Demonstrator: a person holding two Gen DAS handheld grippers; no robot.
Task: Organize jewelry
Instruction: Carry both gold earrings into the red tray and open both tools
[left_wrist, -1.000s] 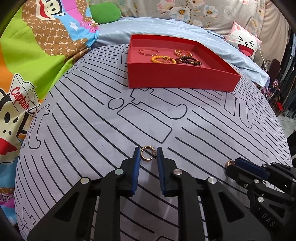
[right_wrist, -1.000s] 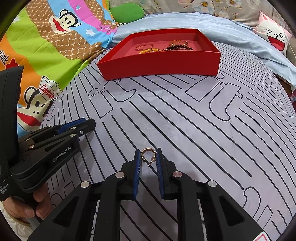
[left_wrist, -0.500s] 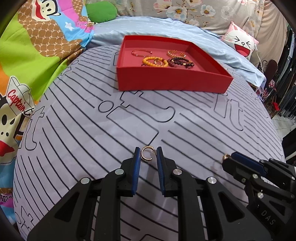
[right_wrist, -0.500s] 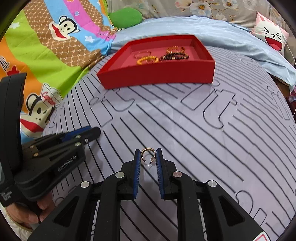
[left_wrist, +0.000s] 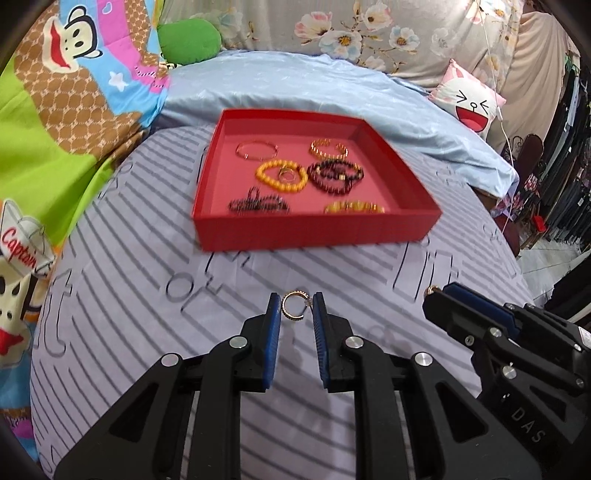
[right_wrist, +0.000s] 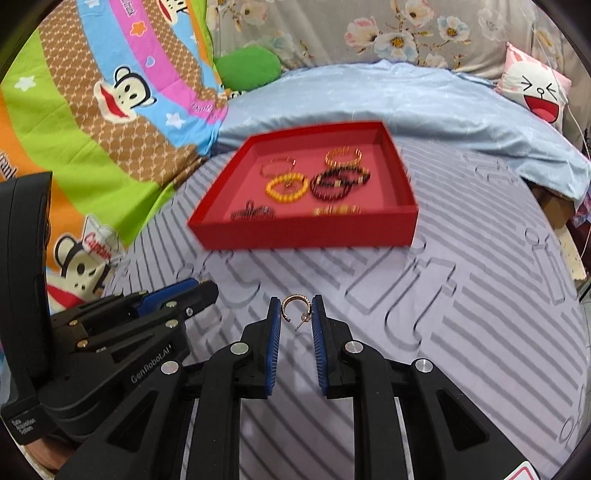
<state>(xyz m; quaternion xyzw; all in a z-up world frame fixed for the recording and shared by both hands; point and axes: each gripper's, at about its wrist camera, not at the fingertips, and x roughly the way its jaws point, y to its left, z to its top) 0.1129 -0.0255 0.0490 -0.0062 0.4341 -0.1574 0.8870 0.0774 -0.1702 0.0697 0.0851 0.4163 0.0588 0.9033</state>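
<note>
Where the left wrist view opens, a lilac bedspread (left_wrist: 147, 350) with dark line print covers a bed, crumpled pale blue sheet (left_wrist: 314, 88) behind it, cartoon-monkey quilt (left_wrist: 62, 110) at left, floral fabric (left_wrist: 369, 33) at the back, a white laughing-face cushion (left_wrist: 469, 103) at right. A shallow square red tray (left_wrist: 314, 230), matte card with a pink floor, sits on the bedspread and holds an amber bead bracelet (left_wrist: 280, 177), dark bead bracelets (left_wrist: 336, 177), thin gold bangles and a black beaded piece, all blurred. The left gripper (left_wrist: 295, 312), black with ribbed blue pads, is clenched on a small gold open-hoop earring (left_wrist: 293, 308) at its tips, raised short of the tray. The right gripper (left_wrist: 436, 295) stands at lower right, a glint of gold at its tip.

Right wrist view: same bedspread (right_wrist: 480, 295), quilt (right_wrist: 92, 129), blue sheet (right_wrist: 406, 96), cushion (right_wrist: 539, 92), plus a green plush shape (right_wrist: 247, 68). Red tray (right_wrist: 306, 232) ahead, contents blurred. The right gripper (right_wrist: 295, 314) pinches a second gold hoop earring (right_wrist: 293, 308), its post slanting down between the pads. The left gripper (right_wrist: 207, 291), printed with lettering, lies at lower left, its hold hidden here.
</note>
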